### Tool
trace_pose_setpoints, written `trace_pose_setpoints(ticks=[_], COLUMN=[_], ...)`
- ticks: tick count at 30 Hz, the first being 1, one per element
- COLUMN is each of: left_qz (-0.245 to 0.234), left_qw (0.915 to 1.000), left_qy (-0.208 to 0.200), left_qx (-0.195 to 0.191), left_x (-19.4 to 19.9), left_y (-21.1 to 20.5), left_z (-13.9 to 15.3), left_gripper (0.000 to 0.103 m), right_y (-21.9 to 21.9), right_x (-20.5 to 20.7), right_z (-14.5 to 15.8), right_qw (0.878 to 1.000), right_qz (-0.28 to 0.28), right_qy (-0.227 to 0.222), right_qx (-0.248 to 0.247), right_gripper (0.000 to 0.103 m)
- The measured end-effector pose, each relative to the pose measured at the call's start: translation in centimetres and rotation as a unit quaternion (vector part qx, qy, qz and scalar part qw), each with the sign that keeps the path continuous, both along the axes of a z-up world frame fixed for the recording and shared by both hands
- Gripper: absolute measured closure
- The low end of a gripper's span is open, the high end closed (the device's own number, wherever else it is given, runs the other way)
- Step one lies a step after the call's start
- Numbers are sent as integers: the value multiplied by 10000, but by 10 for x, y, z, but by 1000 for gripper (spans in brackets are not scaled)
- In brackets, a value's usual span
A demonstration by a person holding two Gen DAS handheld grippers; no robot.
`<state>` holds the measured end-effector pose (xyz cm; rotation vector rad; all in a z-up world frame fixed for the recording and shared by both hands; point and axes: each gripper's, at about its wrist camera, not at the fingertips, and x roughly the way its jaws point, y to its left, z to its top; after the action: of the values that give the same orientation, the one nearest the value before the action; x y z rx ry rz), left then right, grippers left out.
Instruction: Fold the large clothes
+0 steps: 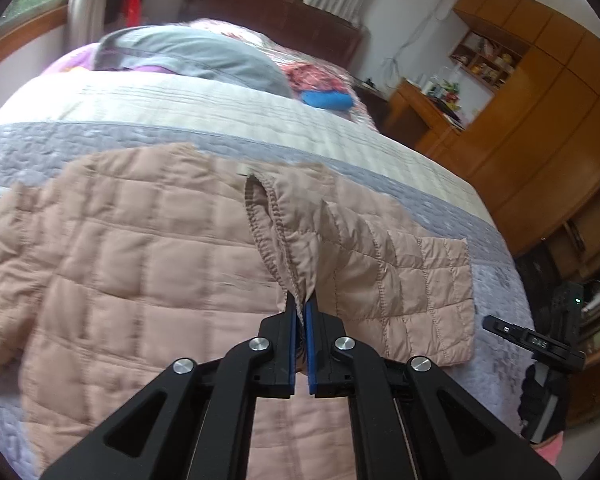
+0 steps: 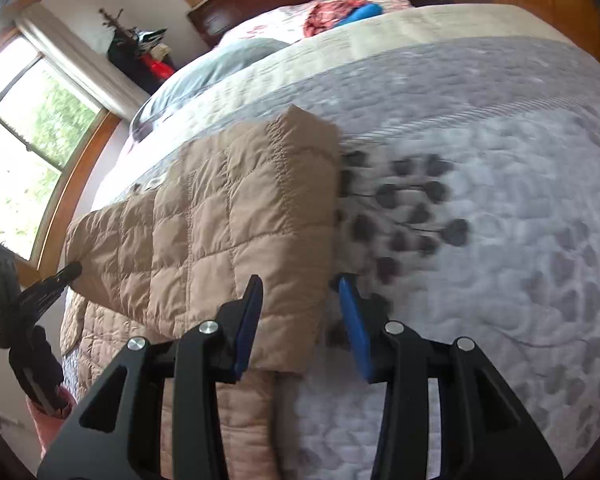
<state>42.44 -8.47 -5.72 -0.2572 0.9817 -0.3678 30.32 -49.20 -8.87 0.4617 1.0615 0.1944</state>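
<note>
Left wrist view: the left gripper (image 1: 302, 308) is clenched on a gathered ridge of the pink quilted jacket (image 1: 148, 240), the fabric pinched between its blue pads (image 1: 309, 344) near the stitched edge of an opening, probably the collar or an armhole. The jacket lies spread on the grey-and-cream bedspread (image 1: 220, 108), with a sleeve (image 1: 420, 280) extending toward the bed's right side. The pinch lifts the cloth into a peak, which suggests the grip is there to raise and carry this portion across the body of the garment. Right wrist view: the right gripper (image 2: 300, 292) is released, its fingers spread wide on either side of the sleeve's (image 2: 236, 216) outer edge, one finger over the fabric and the other over the bedspread (image 2: 500, 160). The sleeve end appears raised from the bed, apparently held up by the left gripper (image 2: 70, 270) seen at the far left. Judgement: the fold is at an early stage; the right gripper is placed to close on the sleeve edge so both hands can turn it inward. Risk: the padded fabric is slippery and bulky, and a shallow bite may slip. A blue object (image 1: 326, 100) and a grey pillow (image 1: 196, 56) lie well apart, near the headboard.
</note>
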Motion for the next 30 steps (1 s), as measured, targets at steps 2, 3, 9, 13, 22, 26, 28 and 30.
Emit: trace_pose_setpoints(ticks=[2,3,9,13,22,26,28,30], left_qz=[183,275,545,503,674,863,715,541], left_qw=[9998,9995,9973,9943,9923,9922,9930,9939], left_qy=[44,61,355,730,680,102,-12,37], left_qx=[86,110,346,593,790,889,942,962], left_x=[4,6,10,19,15,10,12,21], left_y=[16,25,76,79,81,74,56,37], left_z=[-4,-6,-27,-65,-61,-24,-16,-18], left_gripper=[100,100,100,98,82,78,77,77], right_y=[16,24,48,59,75,93,106,118], right_x=[9,14,34,41,42,50,65,83], right_z=[-1,-2,-12,-24,-10,25,28,25], right_qw=[9999,9998,9988,9970,9924,9942,9932,9928], right_qz=[139,212,422,393,480,560,618,640], right_qy=[26,41,185,421,361,-5,66,160], right_qx=[-36,-54,-166,-508,-1078,-922,-981,-1000], right_gripper=[64,64,65,70,68,66,66,66])
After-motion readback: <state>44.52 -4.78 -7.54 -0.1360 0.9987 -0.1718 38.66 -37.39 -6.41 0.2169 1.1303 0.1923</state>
